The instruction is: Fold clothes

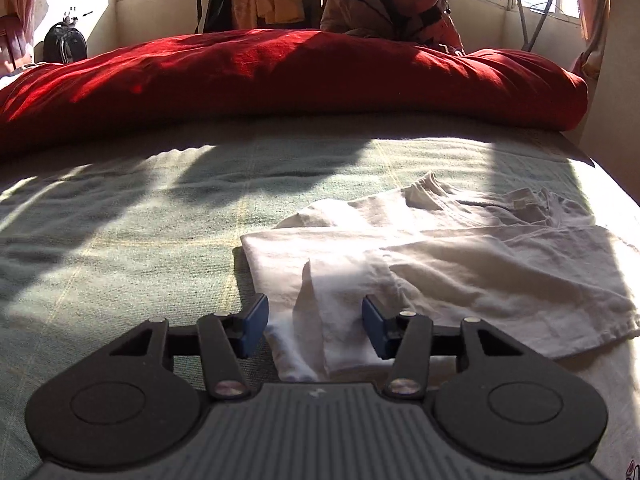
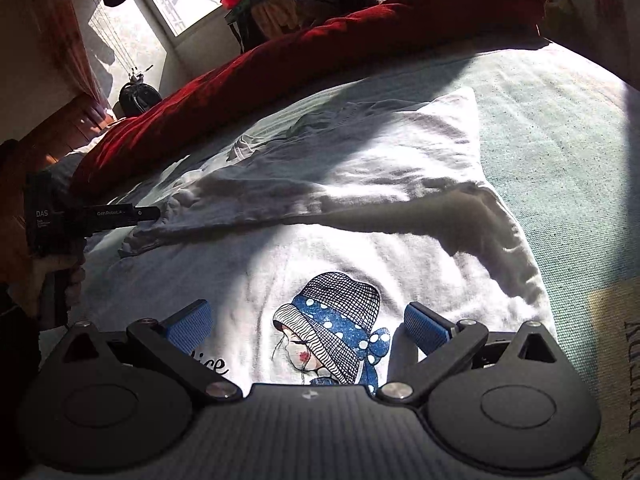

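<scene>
The left gripper (image 1: 315,326) was about half open. A folded bit of the white shirt (image 1: 440,264) stood up between its blue pads (image 1: 254,322), but the pads did not press on it, so it held nothing. In the right wrist view this gripper poked in from the left side, at the crumpled edge of the shirt.

The right gripper (image 2: 306,326) was wide open and held nothing. It hung just over the near part of the shirt, above the picture of a girl in a hat (image 2: 334,328).

The shirt lay on the bed (image 1: 100,216), on the green sheet. One side was already folded over the middle. A big red blanket (image 1: 280,76) lay bunched at the far side of the bed. A person (image 1: 392,4) sat beyond it, by the windows.

The shirt looked thin, soft and light. It would flop and wrinkle when lifted, and it would not break. It seemed best to pinch it at an edge or a corner, where the cloth was doubled, and to hold two spots at once so it stayed flat.
</scene>
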The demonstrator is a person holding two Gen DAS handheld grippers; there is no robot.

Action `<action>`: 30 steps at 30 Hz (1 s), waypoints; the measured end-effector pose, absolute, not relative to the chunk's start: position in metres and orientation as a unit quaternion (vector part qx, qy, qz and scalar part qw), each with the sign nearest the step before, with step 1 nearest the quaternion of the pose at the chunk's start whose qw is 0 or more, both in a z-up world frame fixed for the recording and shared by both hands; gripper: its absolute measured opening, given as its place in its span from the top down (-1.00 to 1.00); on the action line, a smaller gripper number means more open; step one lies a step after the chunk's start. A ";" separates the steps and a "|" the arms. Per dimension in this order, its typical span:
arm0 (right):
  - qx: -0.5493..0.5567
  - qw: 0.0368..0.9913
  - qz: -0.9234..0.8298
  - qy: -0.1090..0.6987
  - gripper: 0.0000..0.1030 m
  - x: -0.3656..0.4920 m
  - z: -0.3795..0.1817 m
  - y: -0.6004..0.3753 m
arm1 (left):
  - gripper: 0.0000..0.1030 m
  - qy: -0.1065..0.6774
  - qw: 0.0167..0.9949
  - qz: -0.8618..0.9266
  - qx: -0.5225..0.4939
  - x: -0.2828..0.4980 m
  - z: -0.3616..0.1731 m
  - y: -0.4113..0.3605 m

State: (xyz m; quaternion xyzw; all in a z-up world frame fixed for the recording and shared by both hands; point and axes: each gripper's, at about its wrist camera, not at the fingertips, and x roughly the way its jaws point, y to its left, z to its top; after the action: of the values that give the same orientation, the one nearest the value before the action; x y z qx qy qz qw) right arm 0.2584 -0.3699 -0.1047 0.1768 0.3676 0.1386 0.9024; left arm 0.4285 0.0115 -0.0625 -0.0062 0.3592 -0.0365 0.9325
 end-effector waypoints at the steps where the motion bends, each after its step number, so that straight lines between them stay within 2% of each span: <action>1: 0.174 0.903 0.138 0.368 -1.00 0.258 -0.106 -0.369 | -0.01 0.354 0.934 -0.044 -0.011 0.427 -0.057 0.010; 5: 0.173 0.902 0.134 0.373 -1.00 0.260 -0.109 -0.367 | -0.03 0.332 0.938 -0.099 -0.012 0.424 -0.036 -0.012; 7: 0.158 0.902 0.135 0.377 -1.00 0.261 -0.108 -0.365 | -0.13 0.328 0.934 -0.138 -0.008 0.425 -0.031 -0.031; 13: 0.121 0.900 0.138 0.395 -1.00 0.264 -0.093 -0.359 | -0.19 0.349 0.913 -0.208 0.017 0.427 -0.049 -0.078; 20: 0.111 0.925 0.167 0.322 -1.00 0.311 -0.029 -0.388 | -0.23 0.364 0.908 -0.209 0.002 0.428 -0.062 -0.072; 22: 0.126 0.924 0.152 0.328 -1.00 0.345 -0.027 -0.394 | -0.34 0.364 0.907 -0.213 -0.006 0.430 -0.061 -0.070; 26: 0.156 0.901 0.152 0.376 -1.00 0.406 -0.053 -0.396 | -0.35 0.368 0.902 -0.225 -0.017 0.436 -0.063 -0.066; 30: 0.107 0.902 0.092 0.409 -1.00 0.424 -0.091 -0.410 | -0.37 0.380 0.899 -0.219 -0.003 0.441 -0.077 -0.065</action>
State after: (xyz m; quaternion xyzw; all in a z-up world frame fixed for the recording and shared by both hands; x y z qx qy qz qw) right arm 0.4238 -0.4100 -0.0910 0.1071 0.4087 0.0919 0.9017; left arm 0.4413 -0.0652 -0.0768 -0.0035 0.3799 -0.2192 0.8987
